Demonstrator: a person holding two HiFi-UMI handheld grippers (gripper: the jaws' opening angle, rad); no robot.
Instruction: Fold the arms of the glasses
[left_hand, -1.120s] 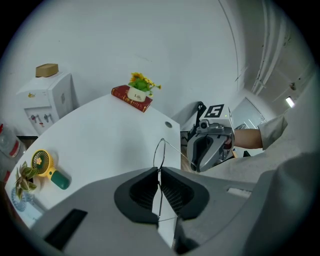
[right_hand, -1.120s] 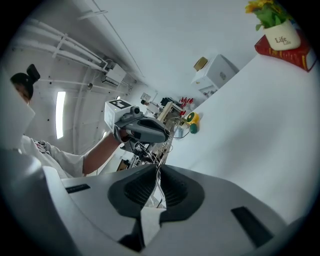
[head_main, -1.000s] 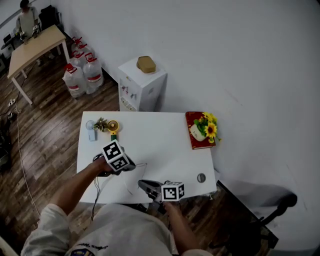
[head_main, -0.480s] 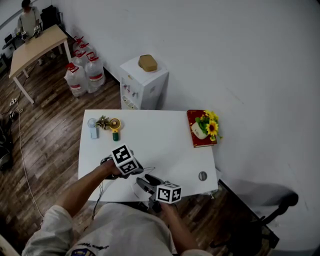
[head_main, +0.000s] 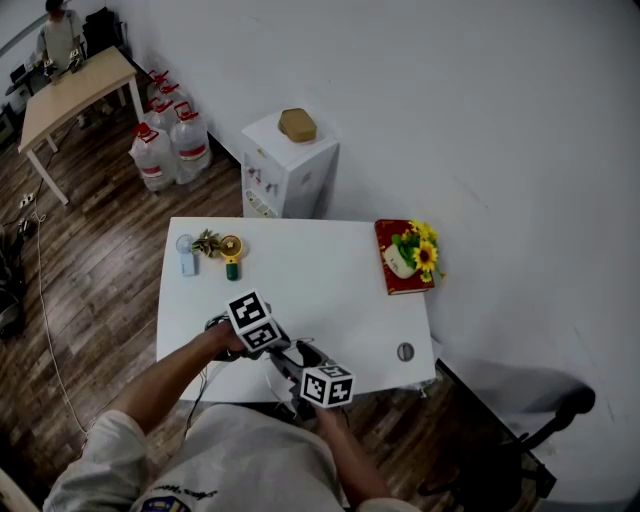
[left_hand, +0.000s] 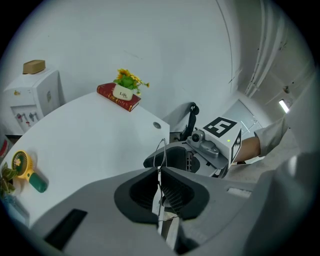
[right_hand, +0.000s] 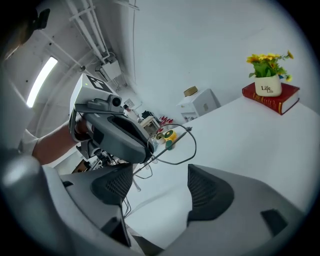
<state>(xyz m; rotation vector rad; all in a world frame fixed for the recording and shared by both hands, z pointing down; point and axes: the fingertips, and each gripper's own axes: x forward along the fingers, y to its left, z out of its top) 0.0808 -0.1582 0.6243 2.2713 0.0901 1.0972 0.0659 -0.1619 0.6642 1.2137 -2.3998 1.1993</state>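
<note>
Thin wire-framed glasses (right_hand: 181, 145) hang in the air over the near edge of the white table (head_main: 320, 270). My left gripper (left_hand: 160, 187) is shut on them, and a lens rim (left_hand: 161, 149) sticks up from between its pads. My right gripper (right_hand: 160, 189) faces the left gripper (right_hand: 120, 132) closely. Its jaws are opening; the glasses' rim and one straight arm lie just beyond its pads, untouched. In the head view the left gripper (head_main: 275, 343) and right gripper (head_main: 297, 362) meet at the table's front edge.
A red book with a potted sunflower (head_main: 405, 258) lies at the table's far right. At the far left are a small yellow fan (head_main: 229, 251) and a blue item. A round grommet (head_main: 404, 351) is near the front right. Behind the table stand a water dispenser (head_main: 288, 165) and several bottles (head_main: 165, 140).
My left gripper has shifted right along the table's front edge with the glasses. My right gripper has turned and slid left, so the two now sit close together.
</note>
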